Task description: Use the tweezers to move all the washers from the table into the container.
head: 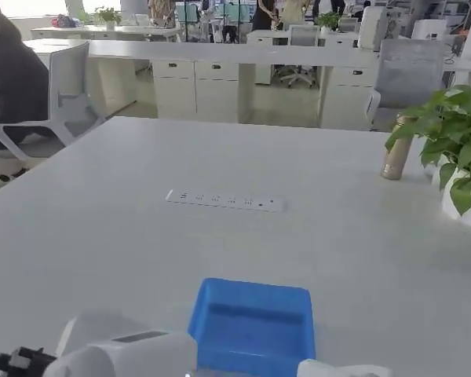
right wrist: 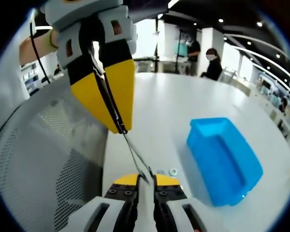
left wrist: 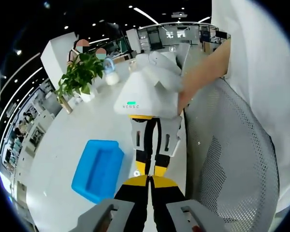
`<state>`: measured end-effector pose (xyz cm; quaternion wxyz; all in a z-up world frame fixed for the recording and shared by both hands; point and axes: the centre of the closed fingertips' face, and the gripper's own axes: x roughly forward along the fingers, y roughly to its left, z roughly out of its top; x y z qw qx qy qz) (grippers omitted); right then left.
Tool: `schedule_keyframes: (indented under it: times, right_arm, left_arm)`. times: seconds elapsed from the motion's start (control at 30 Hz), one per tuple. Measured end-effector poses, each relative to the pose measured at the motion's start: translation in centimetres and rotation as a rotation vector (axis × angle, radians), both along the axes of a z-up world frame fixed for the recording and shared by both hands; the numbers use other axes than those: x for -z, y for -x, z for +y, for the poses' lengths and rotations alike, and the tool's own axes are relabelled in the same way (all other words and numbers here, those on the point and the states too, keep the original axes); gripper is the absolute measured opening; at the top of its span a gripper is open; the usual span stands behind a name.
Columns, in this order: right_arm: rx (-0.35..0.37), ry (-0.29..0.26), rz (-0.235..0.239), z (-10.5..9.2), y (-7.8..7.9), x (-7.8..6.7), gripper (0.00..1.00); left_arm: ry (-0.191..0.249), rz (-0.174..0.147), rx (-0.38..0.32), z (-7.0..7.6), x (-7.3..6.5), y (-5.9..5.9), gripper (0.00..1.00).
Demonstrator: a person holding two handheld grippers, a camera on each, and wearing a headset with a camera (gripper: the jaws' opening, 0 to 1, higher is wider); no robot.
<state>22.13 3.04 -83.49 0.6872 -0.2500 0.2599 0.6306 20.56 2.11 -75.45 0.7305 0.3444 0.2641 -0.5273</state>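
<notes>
At the tabletop (right wrist: 159, 106) edge, the left tool (right wrist: 121, 129) is clamped on the tweezers (right wrist: 131, 147) — their tips reach the right tool (right wrist: 147, 180), whose jaws stand nearly together, grip unclear; a washer (right wrist: 173, 171) lies near the blue container (right wrist: 224, 159).

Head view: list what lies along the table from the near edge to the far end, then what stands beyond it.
blue container → power strip → gold bottle → row of white desks beyond the table. The potted plant is left out, since its base is hidden.
</notes>
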Motion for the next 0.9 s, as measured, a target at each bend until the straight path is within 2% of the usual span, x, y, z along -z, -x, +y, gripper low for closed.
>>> schedule_keyframes:
  times: [0.2, 0.43, 0.5, 0.7, 0.9]
  right_arm:
    - [0.019, -0.018, 0.002, 0.8, -0.8, 0.2, 0.06]
    - [0.032, -0.007, 0.018, 0.3, -0.9, 0.7, 0.06]
    - [0.035, -0.013, 0.022, 0.3, -0.8, 0.6, 0.07]
    - [0.022, -0.057, 0.015, 1.2, -0.9, -0.3, 0.14]
    - [-0.008, -0.047, -0.005, 1.8, -1.0, 0.0, 0.13]
  left_arm:
    - [-0.012, -0.008, -0.002, 0.7, 0.0, -0.8, 0.0]
    - [0.005, 0.013, 0.008, 0.7, 0.1, -1.4, 0.0]
    - [0.0, 0.022, 0.027, 0.7, 0.0, -1.4, 0.0]
    - [-0.015, 0.02, 0.086, 0.7, -0.2, -1.5, 0.0]
    - [-0.026, 0.03, 0.144, 0.4, -0.2, -1.2, 0.0]
